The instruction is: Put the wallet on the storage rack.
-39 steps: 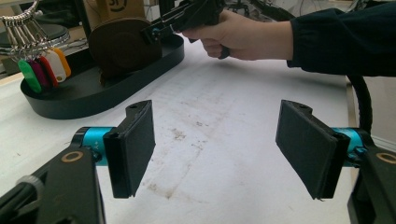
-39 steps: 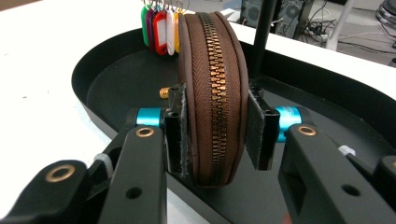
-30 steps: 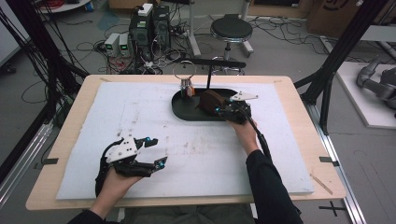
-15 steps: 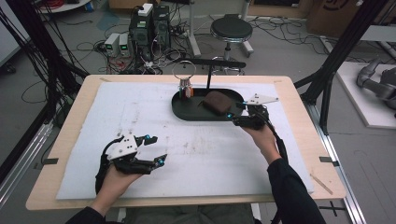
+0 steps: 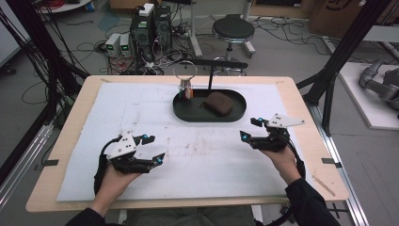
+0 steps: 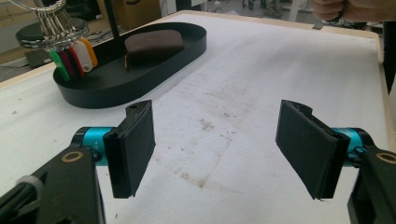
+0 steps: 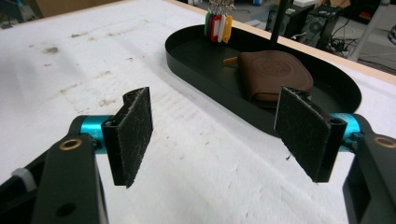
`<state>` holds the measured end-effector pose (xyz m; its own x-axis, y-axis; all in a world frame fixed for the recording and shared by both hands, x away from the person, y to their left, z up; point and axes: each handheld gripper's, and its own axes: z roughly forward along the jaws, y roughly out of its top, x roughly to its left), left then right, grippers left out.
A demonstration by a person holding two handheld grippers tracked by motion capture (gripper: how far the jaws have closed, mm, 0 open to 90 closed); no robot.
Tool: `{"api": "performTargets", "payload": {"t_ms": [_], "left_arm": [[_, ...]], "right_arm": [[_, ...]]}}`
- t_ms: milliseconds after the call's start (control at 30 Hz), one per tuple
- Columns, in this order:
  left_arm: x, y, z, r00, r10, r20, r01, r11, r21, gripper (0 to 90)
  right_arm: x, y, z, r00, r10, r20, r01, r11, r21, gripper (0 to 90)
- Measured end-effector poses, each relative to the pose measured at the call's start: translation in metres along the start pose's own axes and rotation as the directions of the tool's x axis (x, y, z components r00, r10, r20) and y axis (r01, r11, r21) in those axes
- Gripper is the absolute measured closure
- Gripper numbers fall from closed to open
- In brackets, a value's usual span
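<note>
Brown leather pouch (image 5: 219, 103) in black oval tray (image 5: 188, 113): likely soft, light, compliant; best pinched across its stitched edges. Right gripper (image 5: 250, 129) and left gripper (image 5: 155, 147) gape wide, empty; the right's jaws have just been opening.

Robotics lab or test workshop. Beyond jaws, past desk (image 5: 301, 101) far edge: computer towers (image 5: 151, 26) on bare concrete floor, loose cables (image 5: 117, 33) sprawling everywhere, black stool (image 5: 233, 29). Black metal rig frame (image 5: 350, 44) flanks desk. Grey robot part (image 5: 379, 84) on white platform at right. Cardboard boxes at back.
</note>
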<state>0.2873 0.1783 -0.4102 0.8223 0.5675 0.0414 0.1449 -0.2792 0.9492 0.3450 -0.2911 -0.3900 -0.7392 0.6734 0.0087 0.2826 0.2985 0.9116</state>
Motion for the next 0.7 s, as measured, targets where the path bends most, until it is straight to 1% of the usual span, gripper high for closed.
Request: {"api": "performTargets", "payload": {"t_ms": [100,200,367,467,567,700], "left_arm": [[0.001,-0.001,-0.001,0.9999,0.001,-0.013,-0.001,1.0000,0.003,28.0],[0.002,-0.002,-0.004,0.9996,-0.003,-0.026,0.003,1.0000,0.001,27.8],[0.003,-0.004,-0.007,0.9986,-0.006,-0.053,0.006,1.0000,-0.002,27.8],[0.005,-0.005,-0.009,0.9975,-0.007,-0.071,0.007,1.0000,-0.001,27.5],[0.005,-0.006,-0.009,0.9968,-0.014,-0.079,0.014,0.9999,-0.002,27.3],[0.006,-0.006,-0.010,0.9963,-0.011,-0.085,0.011,0.9999,0.000,27.2]], "right_arm": [[-0.003,-0.009,-0.008,0.9999,0.016,0.005,-0.016,1.000,-0.017,26.8],[-0.009,-0.017,-0.014,0.9988,0.045,0.016,-0.045,0.999,-0.015,25.7],[-0.015,-0.021,-0.019,0.9967,0.078,0.025,-0.077,0.997,-0.029,23.7],[-0.016,-0.021,-0.019,0.9963,0.081,0.029,-0.080,0.996,-0.037,22.8],[-0.017,-0.023,-0.017,0.9959,0.085,0.032,-0.084,0.996,-0.030,22.5],[-0.017,-0.022,-0.017,0.9957,0.084,0.039,-0.083,0.996,-0.038,22.3]]}}
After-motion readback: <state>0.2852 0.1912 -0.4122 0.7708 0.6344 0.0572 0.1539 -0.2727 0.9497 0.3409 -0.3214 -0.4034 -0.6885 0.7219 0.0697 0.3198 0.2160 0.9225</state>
